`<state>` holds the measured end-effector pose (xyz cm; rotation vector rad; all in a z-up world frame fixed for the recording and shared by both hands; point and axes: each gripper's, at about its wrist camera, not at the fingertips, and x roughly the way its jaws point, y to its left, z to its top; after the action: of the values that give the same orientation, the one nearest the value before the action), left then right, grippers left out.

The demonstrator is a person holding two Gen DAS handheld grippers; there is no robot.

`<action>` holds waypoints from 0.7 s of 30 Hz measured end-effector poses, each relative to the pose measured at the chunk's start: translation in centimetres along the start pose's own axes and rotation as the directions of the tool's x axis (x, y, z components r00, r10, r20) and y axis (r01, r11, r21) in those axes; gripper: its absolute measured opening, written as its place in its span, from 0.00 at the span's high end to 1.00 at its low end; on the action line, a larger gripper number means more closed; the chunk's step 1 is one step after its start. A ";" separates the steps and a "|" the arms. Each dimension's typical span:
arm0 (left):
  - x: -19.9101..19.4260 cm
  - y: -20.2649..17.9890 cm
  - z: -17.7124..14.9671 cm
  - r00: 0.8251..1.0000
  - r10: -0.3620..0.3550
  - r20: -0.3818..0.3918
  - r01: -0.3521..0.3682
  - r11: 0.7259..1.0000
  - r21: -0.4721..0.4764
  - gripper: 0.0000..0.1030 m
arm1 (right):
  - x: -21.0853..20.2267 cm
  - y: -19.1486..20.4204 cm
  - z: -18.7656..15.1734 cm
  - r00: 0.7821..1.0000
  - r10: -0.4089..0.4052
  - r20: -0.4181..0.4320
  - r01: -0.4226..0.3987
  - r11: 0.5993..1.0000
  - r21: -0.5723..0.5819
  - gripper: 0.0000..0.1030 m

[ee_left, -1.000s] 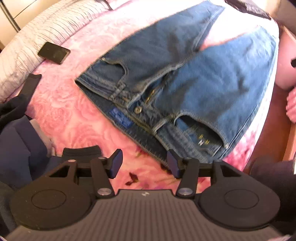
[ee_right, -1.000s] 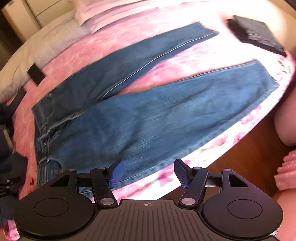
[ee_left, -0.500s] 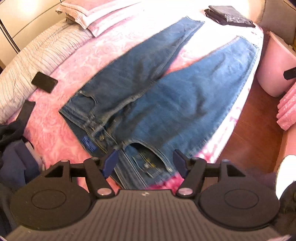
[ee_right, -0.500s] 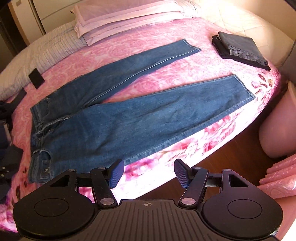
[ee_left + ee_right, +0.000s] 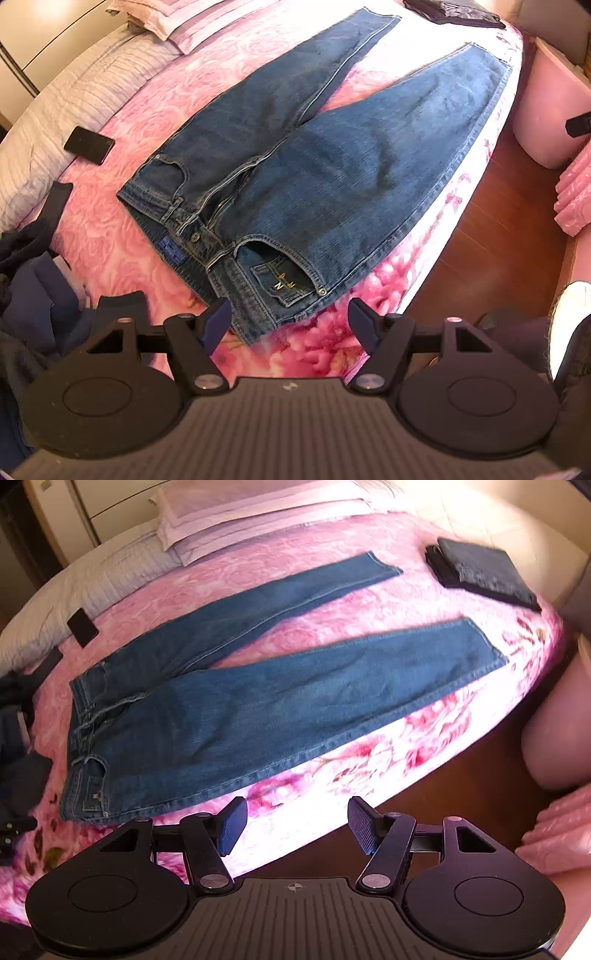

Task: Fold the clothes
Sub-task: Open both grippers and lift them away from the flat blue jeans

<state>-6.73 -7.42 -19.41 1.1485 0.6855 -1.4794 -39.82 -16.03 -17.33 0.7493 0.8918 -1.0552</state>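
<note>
A pair of blue jeans (image 5: 332,155) (image 5: 258,709) lies flat on the pink flowered bedspread (image 5: 122,236), front side up, legs spread in a V toward the far right. The waistband sits nearest in the left wrist view. My left gripper (image 5: 290,321) hovers above the waistband corner and the bed's edge, open, with nothing between its fingers. In the right wrist view my right gripper (image 5: 293,823) hangs open over the bed's near edge, below the nearer leg, holding nothing.
A folded dark garment (image 5: 484,572) rests at the bed's far right corner. A black phone (image 5: 88,144) lies by the striped grey cover (image 5: 74,107). Dark clothes (image 5: 29,295) are piled at the left. Pillows (image 5: 258,517) at the head; pink bin (image 5: 543,107) and wooden floor (image 5: 487,251) on the right.
Both grippers have pulled back and up from the jeans, so the whole garment now shows. The left gripper's jaws stand wider than a second ago.
</note>
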 end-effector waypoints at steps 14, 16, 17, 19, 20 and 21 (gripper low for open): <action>0.0 0.2 0.3 1.000 -0.005 0.002 0.005 1.000 0.007 0.32 | 0.5 1.6 -0.3 1.000 0.006 -0.014 -0.007 1.000 -0.030 0.38; -0.1 0.3 0.3 1.000 -0.003 0.003 0.003 1.000 0.004 0.32 | 0.6 1.8 -0.3 1.000 0.009 -0.018 -0.009 0.999 -0.033 0.38; -0.1 0.3 0.3 1.000 -0.002 0.003 0.002 1.000 0.002 0.32 | 0.7 1.9 -0.2 1.000 0.011 -0.020 -0.012 0.999 -0.036 0.38; -0.1 0.3 0.2 1.000 0.000 0.001 0.000 1.000 -0.004 0.32 | 0.7 2.0 -0.1 1.000 0.015 -0.023 -0.016 0.999 -0.041 0.38; -0.1 0.3 0.2 1.000 0.001 0.000 -0.001 1.000 -0.006 0.32 | 0.8 2.0 -0.1 1.000 0.016 -0.025 -0.017 0.999 -0.043 0.38; -0.1 0.3 0.2 1.000 0.001 -0.001 -0.001 1.000 -0.007 0.32 | 0.8 2.0 -0.1 1.000 0.017 -0.026 -0.019 0.999 -0.045 0.38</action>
<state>-6.53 -7.60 -19.18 1.1444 0.6899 -1.4747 -37.81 -15.66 -17.92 0.7328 0.9265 -1.0082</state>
